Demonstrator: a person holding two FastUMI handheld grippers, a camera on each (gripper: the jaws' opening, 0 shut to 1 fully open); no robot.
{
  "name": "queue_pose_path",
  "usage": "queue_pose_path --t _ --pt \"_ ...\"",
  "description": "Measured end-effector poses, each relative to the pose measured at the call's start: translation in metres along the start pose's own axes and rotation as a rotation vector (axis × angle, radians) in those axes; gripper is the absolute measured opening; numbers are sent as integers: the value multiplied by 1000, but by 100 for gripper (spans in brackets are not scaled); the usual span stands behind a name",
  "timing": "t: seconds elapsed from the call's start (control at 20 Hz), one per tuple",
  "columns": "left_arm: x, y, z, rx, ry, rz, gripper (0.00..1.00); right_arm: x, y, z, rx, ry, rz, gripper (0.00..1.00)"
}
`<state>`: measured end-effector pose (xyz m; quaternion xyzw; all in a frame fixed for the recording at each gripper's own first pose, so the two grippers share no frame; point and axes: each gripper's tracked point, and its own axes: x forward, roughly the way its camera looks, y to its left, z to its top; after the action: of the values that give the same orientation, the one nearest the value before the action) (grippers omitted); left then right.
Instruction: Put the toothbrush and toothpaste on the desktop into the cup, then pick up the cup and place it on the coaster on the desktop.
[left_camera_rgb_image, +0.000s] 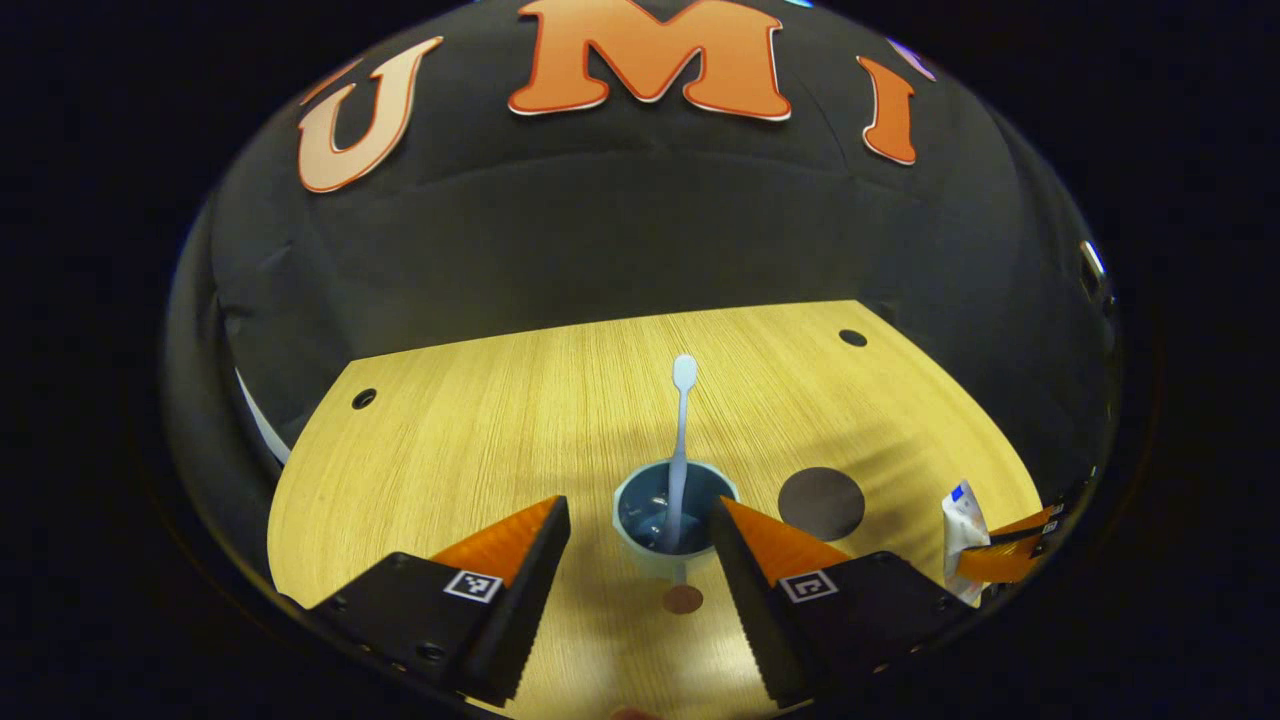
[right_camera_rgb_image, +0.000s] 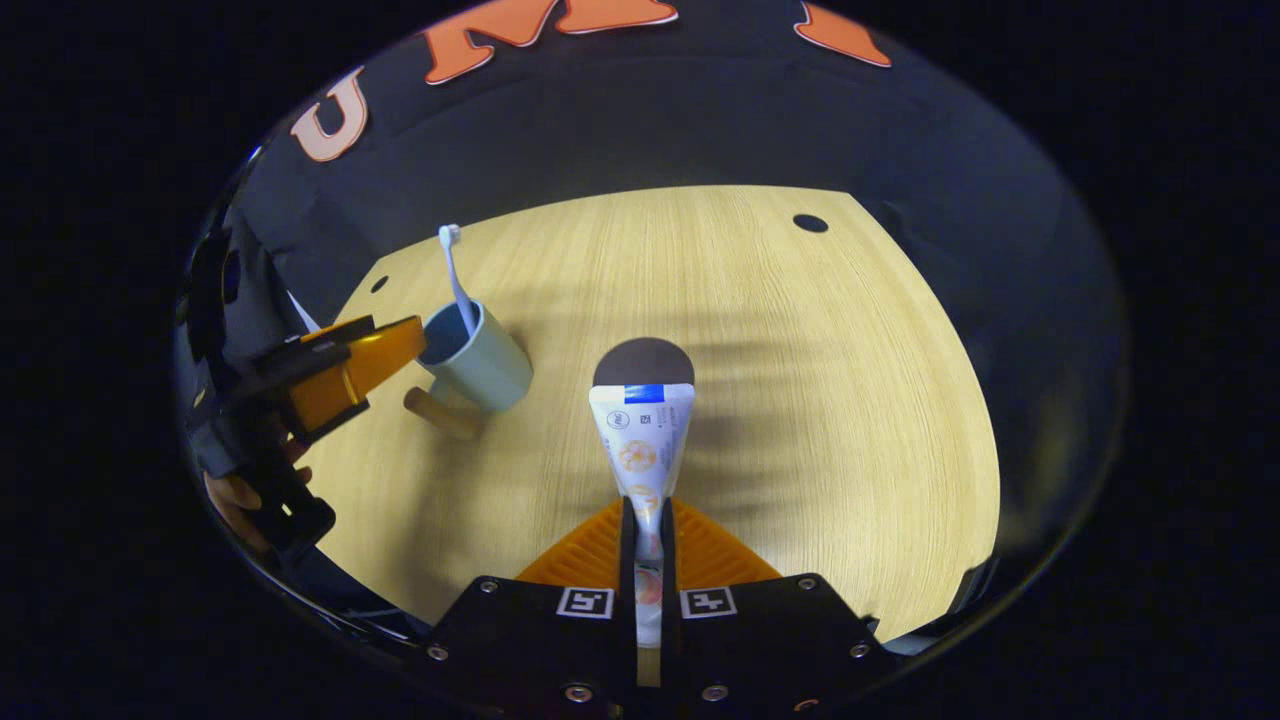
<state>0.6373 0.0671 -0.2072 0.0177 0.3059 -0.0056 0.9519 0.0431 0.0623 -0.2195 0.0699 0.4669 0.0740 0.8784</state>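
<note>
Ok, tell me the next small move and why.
Probably carry the toothpaste left to above the cup and lower it in. The right gripper is shut on the tube, held off the desk, the toothbrush already stands in the cup, and the left gripper is open around the cup.

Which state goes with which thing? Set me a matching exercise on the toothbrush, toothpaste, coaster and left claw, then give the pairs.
Things:
1. toothbrush
2. toothpaste
3. coaster
4. left claw

States:
A. open, one finger on either side of the cup
B. bare on the desktop, nothing on it
C. standing in the cup, head up
D. pinched between the right claw's fingers

Pairs: 1-C, 2-D, 3-B, 4-A
</note>
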Motion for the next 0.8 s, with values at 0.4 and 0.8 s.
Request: queue_pose_path --t 0.4,0.8 --pt "-63 42 0 -39 -101 78 93 -7 36 39 -74 -77 63 10" --pt "-106 90 -30 -98 -101 161 93 0 89 91 -121 -190 146 10"
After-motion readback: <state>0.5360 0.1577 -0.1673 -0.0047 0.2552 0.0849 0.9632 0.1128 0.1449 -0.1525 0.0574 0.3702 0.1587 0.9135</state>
